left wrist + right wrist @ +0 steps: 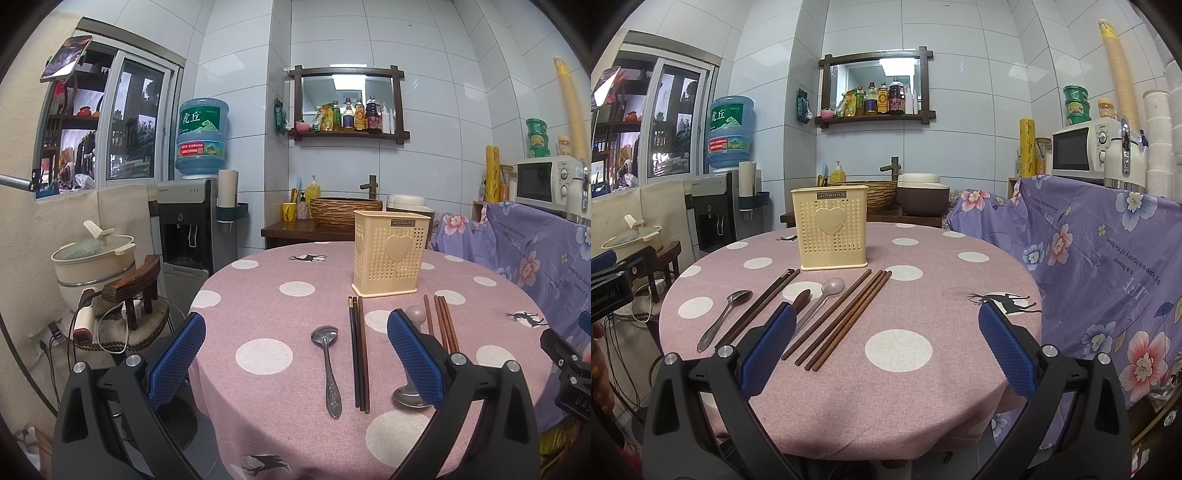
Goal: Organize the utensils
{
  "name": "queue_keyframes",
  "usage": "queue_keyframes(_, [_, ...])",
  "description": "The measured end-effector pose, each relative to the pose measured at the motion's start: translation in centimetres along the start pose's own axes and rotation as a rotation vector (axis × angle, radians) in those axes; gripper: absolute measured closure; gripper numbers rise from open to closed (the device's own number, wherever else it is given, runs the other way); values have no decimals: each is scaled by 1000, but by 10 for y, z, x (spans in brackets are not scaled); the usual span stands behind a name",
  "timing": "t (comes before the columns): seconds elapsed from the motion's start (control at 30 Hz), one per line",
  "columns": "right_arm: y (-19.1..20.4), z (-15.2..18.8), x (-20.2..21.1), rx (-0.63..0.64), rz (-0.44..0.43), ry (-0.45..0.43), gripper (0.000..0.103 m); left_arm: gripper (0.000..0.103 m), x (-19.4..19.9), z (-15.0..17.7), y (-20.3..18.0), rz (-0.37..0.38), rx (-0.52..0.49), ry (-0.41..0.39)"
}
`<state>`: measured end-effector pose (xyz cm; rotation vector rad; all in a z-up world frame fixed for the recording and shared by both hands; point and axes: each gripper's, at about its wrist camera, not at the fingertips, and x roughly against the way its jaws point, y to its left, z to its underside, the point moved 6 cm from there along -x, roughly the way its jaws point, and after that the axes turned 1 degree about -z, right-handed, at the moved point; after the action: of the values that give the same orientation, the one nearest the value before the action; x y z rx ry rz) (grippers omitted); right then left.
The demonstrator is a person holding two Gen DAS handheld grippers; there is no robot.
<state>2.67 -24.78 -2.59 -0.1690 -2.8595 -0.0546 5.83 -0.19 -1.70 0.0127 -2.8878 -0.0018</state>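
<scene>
A cream perforated utensil holder [390, 256] [831, 227] stands upright on the pink dotted tablecloth [280, 406] [886, 387]. In front of it lie a metal spoon [327, 365] [722, 317], dark chopsticks [359, 354] [759, 308], a pink-bowled spoon [822, 299] [415, 314], a small brown spoon [802, 298] and several brown chopsticks [842, 321] [443, 325]. My left gripper [295, 350] is open above the metal spoon and dark chopsticks. My right gripper [886, 345] is open over the near part of the table, right of the brown chopsticks. Neither holds anything.
A purple floral cloth [1108, 277] covers furniture to the right, with a microwave [1078, 151] on top. Behind the table are a wooden counter with a woven basin [343, 212] and a rice cooker [921, 197]. A water dispenser [188, 221] and a pot [94, 254] stand left.
</scene>
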Motion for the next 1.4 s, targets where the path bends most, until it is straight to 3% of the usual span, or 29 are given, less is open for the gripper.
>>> queue_keyframes(0.57, [-2, 4, -5, 8, 10, 22, 5, 5, -7, 4, 5, 0, -11, 31])
queue_keyframes(0.77, [-13, 13, -25, 2, 22, 114, 5, 5, -43, 15, 13, 34, 4, 215])
queue_keyframes(0.93, [-30, 16, -46, -19, 46, 178, 5, 18, -87, 28, 4, 90, -38, 383])
queue_keyframes(1.03, [-38, 13, -57, -26, 59, 198, 5, 24, -110, 35, 0, 158, 3, 482])
queue_keyframes(1.13, [-43, 13, -69, -38, 52, 230, 5, 29, -122, 37, 0, 177, 25, 527])
queue_keyframes(1.4, [-37, 18, -102, -46, 22, 325, 5, 40, -145, 43, -15, 176, -46, 591])
